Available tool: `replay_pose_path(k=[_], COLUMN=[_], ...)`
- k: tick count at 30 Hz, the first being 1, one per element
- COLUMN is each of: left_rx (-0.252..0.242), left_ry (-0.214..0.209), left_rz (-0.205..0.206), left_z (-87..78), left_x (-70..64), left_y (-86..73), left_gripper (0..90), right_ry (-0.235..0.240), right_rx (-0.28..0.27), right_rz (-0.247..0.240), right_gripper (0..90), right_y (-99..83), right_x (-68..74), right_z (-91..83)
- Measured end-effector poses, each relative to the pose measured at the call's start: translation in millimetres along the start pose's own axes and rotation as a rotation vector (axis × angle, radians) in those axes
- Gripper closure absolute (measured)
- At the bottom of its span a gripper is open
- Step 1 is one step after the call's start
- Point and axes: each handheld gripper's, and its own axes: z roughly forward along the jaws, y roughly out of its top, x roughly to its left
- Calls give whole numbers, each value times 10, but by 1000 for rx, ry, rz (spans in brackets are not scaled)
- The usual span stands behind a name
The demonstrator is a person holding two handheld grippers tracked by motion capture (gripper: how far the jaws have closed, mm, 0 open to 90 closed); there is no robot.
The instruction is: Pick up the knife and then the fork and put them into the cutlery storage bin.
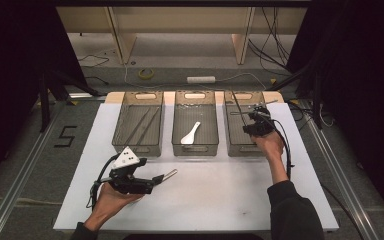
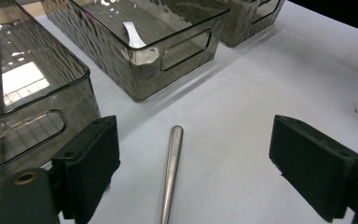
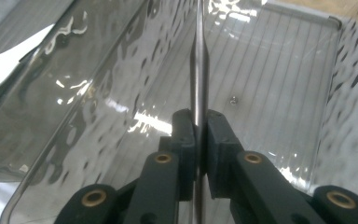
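My left gripper (image 1: 156, 180) (image 2: 198, 140) sits low over the white table with its jaws wide open. A slim metal utensil handle (image 1: 169, 174) (image 2: 172, 163) lies flat on the table between them, touching neither jaw. My right gripper (image 1: 254, 125) (image 3: 199, 123) is inside the right smoked-plastic bin (image 1: 237, 150), shut on a thin metal utensil (image 1: 237, 107) (image 3: 198, 70). That utensil is seen edge-on and points up along the bin's left wall. Its type cannot be told.
Three smoked bins stand in a row at the back of the table (image 1: 220, 200). The left bin (image 1: 137, 146) holds long thin sticks. The middle bin (image 1: 195, 149) (image 2: 144, 56) holds a white spoon (image 1: 190, 133) (image 2: 133, 35). Cables trail from both grippers.
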Motion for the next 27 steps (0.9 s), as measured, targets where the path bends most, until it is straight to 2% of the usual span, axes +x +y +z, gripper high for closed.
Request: replay_pose_path(k=[10,12,15,24,27], left_rx=[6,4,6,26,57], left_ry=[-3,-1,-3,-5,-14], left_rz=[6,7,5,3,2], left_z=[8,9,9,26,50], left_x=[-4,-8,-3,10,29], left_y=[1,0,1,-3,-10], left_gripper=[155,156,156,155,156], right_ry=[6,11,35,68,98], right_rx=[15,11,-33,-61,-100], right_rz=[27,36,41,-25,-56], right_gripper=[826,762,678,480,447], right_y=[-9,-10,19,16,-17], right_x=[18,19,24,91,143], right_z=[36,31,-48,-229,-337])
